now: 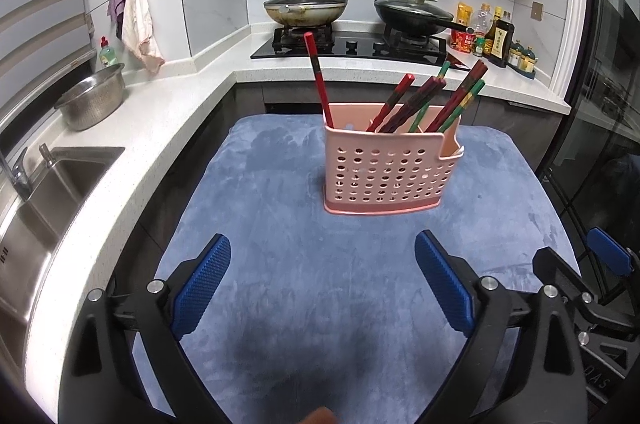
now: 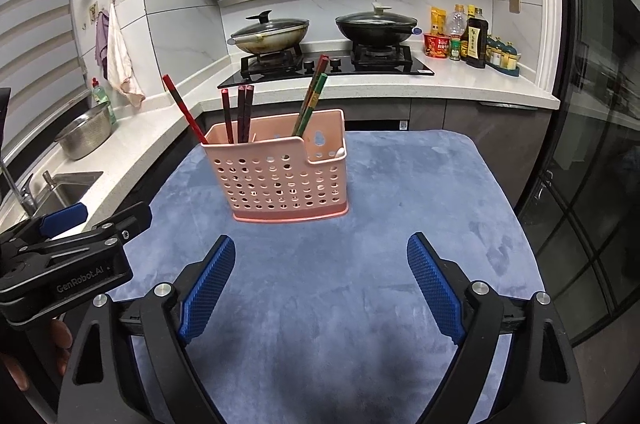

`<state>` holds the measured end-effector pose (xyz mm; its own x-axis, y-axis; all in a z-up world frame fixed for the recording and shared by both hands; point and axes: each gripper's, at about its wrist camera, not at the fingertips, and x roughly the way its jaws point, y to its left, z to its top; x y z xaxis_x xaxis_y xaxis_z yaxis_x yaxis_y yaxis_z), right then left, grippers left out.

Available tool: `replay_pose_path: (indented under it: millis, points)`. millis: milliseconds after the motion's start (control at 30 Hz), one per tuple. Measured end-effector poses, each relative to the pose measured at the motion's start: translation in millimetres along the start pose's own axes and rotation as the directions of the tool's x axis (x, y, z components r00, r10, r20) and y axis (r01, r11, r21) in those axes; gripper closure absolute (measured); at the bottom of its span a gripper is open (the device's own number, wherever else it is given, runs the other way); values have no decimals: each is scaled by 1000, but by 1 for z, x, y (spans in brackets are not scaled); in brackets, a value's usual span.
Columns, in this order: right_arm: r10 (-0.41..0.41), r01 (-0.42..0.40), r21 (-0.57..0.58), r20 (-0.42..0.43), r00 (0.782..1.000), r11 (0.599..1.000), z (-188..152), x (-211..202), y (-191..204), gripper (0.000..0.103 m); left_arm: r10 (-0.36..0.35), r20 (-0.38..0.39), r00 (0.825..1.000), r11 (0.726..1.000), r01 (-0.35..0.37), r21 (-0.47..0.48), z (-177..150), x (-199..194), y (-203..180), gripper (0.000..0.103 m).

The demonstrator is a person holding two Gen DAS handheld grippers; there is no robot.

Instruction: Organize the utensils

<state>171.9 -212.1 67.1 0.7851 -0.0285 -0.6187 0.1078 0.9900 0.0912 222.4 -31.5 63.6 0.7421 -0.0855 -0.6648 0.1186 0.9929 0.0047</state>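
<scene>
Left wrist view: the left gripper (image 1: 322,274) hovers with fingers spread and empty; the pink holder (image 1: 390,168) toward the tabletop's far edge already carries the chopsticks (image 1: 424,100).

Right wrist view: the right gripper (image 2: 320,274) likewise gapes empty; no loose utensils show, so organizing looks finished.

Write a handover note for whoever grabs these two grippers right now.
Left gripper: open, empty, hovering over the blue mat.
Right gripper: open, empty, beside it.
Pink perforated utensil holder stands upright mid-mat. Chopsticks are all in it: one red chopstick leans alone at the left end, the rest cluster toward the middle and right.
No loose utensils visible on the mat.
Left: probably nothing, or tidy the lone one.
</scene>
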Motion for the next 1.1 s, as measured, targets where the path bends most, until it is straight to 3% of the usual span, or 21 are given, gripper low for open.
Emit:
replay_pose_path:
  millis: [133, 1100]
  points:
    - [-9, 9, 0, -8, 1000, 1000, -2, 2, -2, 7, 1, -9, 1000, 1000, -1, -1, -3, 2, 1, 12]
    - [-43, 44, 7, -31, 999, 999, -12, 8, -4, 7, 59, -19, 998, 998, -59, -16, -12, 9, 5, 11]
